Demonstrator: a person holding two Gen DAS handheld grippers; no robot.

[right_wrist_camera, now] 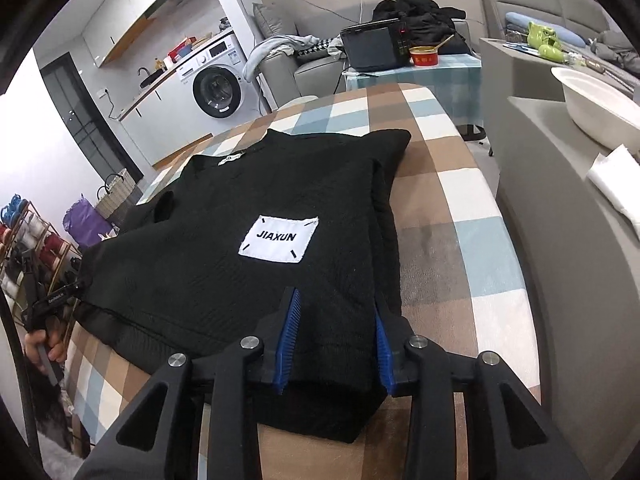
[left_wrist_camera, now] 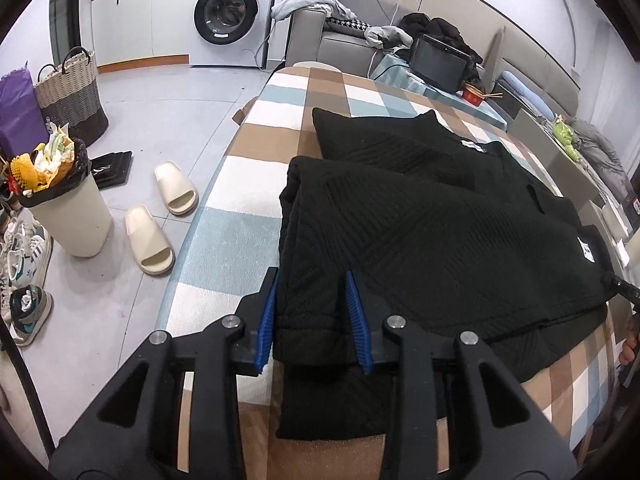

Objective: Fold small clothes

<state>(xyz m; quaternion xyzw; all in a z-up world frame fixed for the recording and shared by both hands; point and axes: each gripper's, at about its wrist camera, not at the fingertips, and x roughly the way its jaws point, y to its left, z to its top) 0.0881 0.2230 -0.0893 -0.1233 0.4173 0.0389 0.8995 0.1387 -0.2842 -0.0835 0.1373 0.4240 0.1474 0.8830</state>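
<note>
Black knit sweater [right_wrist_camera: 248, 240] lies on checked desk [right_wrist_camera: 460, 208], soft, floppy, thick at the hem. Left gripper [left_wrist_camera: 312, 320] & right gripper [right_wrist_camera: 336, 340] stand apart, hem corners between pads, not pinched. Best hold: both corners.

A white washing machine [left_wrist_camera: 230, 12] stands against the far wall beside a grey sofa [left_wrist_camera: 344, 36]. On the floor, two cream slippers [left_wrist_camera: 160, 216] lie near an overfilled bin [left_wrist_camera: 68, 208] and a woven basket [left_wrist_camera: 72, 92]. A dark screen [right_wrist_camera: 372, 46] and what may be a red bowl [right_wrist_camera: 424, 56] share a side table
</note>
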